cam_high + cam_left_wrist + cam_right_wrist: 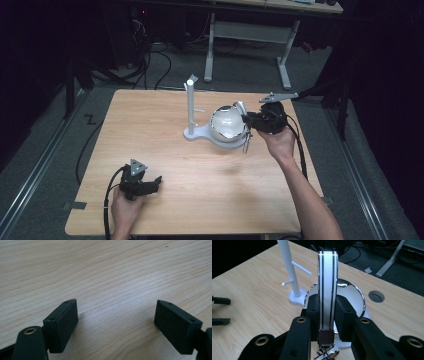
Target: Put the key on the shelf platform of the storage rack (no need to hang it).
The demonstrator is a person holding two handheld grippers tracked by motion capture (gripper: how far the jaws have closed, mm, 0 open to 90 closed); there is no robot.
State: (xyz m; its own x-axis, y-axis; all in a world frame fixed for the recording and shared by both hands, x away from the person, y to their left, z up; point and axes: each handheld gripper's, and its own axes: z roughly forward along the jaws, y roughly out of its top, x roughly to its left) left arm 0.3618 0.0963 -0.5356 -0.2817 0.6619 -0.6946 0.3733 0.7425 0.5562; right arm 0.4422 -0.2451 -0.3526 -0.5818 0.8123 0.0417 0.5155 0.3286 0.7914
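Headphones (327, 287), one pair, half hidden behind the right gripper (256, 121) in the high view, clamped by the headband over the base of one white stand (192, 107) mid-table; left gripper (146, 184) resting spread apart near the front edge, nothing between its jaws.

Left tool (116, 322) jaws spread wide, above bare wooden table (105, 272)

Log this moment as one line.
left tongs: open, resting on wooden table | right tongs: shut on shiny chrome cup's handle | cup beside white peg stand
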